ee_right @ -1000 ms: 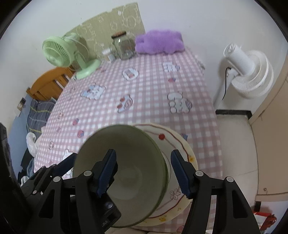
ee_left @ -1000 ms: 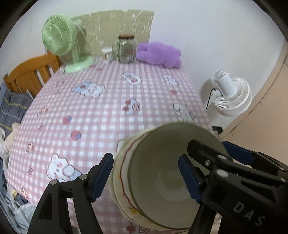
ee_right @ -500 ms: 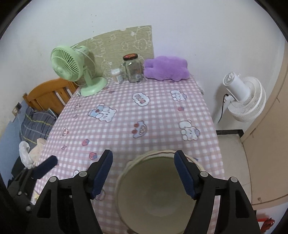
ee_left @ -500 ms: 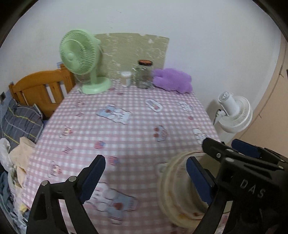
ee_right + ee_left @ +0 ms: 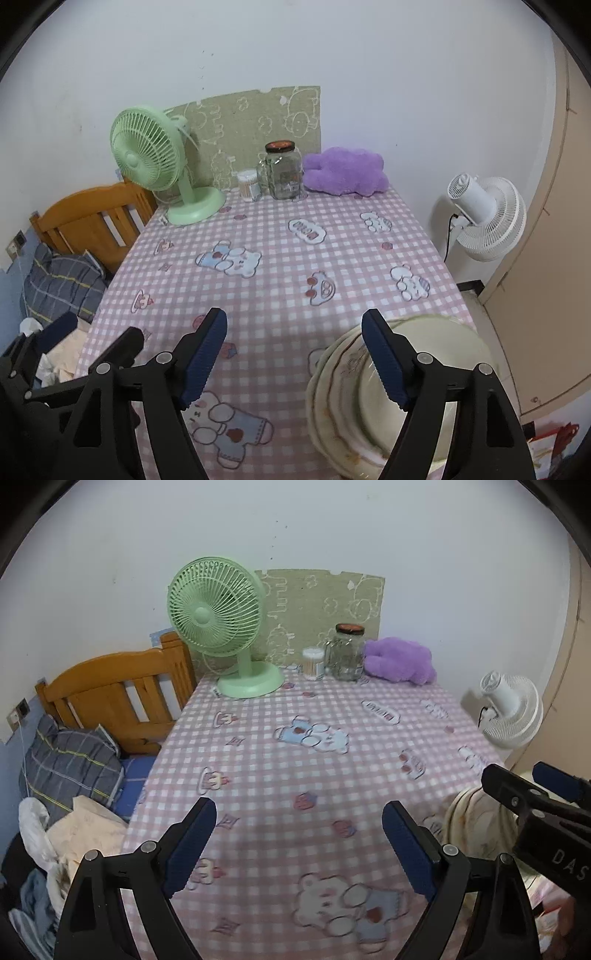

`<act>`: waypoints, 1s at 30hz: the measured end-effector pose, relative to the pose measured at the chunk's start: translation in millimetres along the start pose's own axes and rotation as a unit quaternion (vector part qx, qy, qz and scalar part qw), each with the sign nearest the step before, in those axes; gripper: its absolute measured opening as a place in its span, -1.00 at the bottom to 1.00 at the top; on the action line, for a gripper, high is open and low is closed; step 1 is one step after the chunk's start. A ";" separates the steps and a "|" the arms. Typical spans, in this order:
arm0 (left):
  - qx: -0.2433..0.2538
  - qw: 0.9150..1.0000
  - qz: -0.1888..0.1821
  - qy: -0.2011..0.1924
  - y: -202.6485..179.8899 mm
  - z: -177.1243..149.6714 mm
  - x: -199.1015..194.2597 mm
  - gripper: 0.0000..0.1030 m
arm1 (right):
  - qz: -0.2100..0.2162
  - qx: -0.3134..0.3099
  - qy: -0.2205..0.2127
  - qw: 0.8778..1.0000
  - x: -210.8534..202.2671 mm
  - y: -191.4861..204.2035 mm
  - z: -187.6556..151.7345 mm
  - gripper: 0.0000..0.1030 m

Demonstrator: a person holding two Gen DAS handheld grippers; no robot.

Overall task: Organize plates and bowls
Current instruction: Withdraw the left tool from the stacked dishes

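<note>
Both my grippers, left (image 5: 299,843) and right (image 5: 294,352), tilt downward over the surface (image 5: 280,258), fingers released, right just widening; stacked bowls (image 5: 369,398) sit upright, near right.

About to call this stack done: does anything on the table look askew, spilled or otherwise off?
Only the stack of dishes: it sits at the near right corner of the table, close to the edge, and its rims look uneven. Nothing looks spilled or broken. Both grippers are open and empty.
</note>
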State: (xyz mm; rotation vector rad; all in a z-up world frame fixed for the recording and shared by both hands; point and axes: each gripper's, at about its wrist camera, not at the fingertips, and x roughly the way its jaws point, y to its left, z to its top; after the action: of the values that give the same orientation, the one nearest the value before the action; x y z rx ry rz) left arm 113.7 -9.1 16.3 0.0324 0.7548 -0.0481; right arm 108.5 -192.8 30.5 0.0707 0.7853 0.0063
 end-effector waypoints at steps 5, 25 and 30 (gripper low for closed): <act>-0.013 0.999 -0.027 -0.014 21.4 -20.9 -8.0 0.80 | 0.020 -0.005 0.005 1.000 4.4 11.1 -22.4 0.55; -0.022 0.998 0.029 -0.055 5.3 -92.0 -62.6 0.93 | 0.007 -0.014 -0.042 0.999 -46.9 1.7 -101.9 0.62; -0.023 0.997 0.032 -0.068 1.3 -98.3 -70.3 0.93 | 0.016 -0.014 -0.048 0.999 -53.6 -3.7 -110.3 0.64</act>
State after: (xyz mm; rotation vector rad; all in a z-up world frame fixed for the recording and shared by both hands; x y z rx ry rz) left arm -4.6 -0.9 -7.1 0.0094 0.6175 0.0289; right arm -7.3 -191.4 -9.6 0.0567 0.6873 0.0429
